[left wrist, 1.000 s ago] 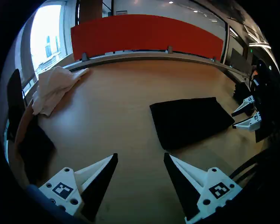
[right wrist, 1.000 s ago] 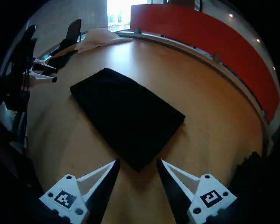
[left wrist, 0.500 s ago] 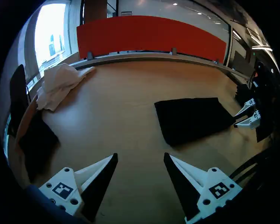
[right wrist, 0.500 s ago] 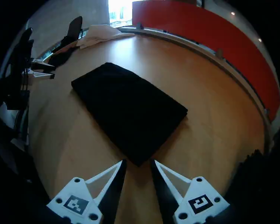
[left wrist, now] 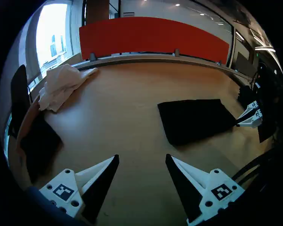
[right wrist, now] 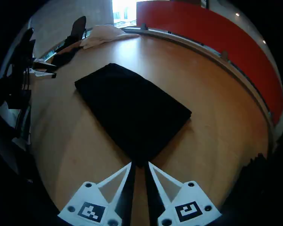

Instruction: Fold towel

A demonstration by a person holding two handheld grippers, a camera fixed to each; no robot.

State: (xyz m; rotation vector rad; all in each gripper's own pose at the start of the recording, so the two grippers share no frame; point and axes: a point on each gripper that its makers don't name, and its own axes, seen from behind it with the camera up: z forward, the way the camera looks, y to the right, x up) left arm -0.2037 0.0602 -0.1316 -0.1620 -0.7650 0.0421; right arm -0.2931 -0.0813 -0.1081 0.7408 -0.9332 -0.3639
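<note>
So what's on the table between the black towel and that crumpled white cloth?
Nothing: in the left gripper view, only bare wooden table lies between the black towel and the white cloth.

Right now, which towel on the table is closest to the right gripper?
The black towel: it lies flat and folded, one corner between the right gripper fingertips. The white towel is crumpled at the far edge of the table.

1. A wooden table [left wrist: 119, 94] spans the scene from near to far;
2. a red screen [left wrist: 153, 35] stands along its far edge;
3. a crumpled white cloth [left wrist: 60, 86] lies at its far left;
4. a black chair [left wrist: 17, 90] and a bright window [left wrist: 53, 37] are on the left.
</note>
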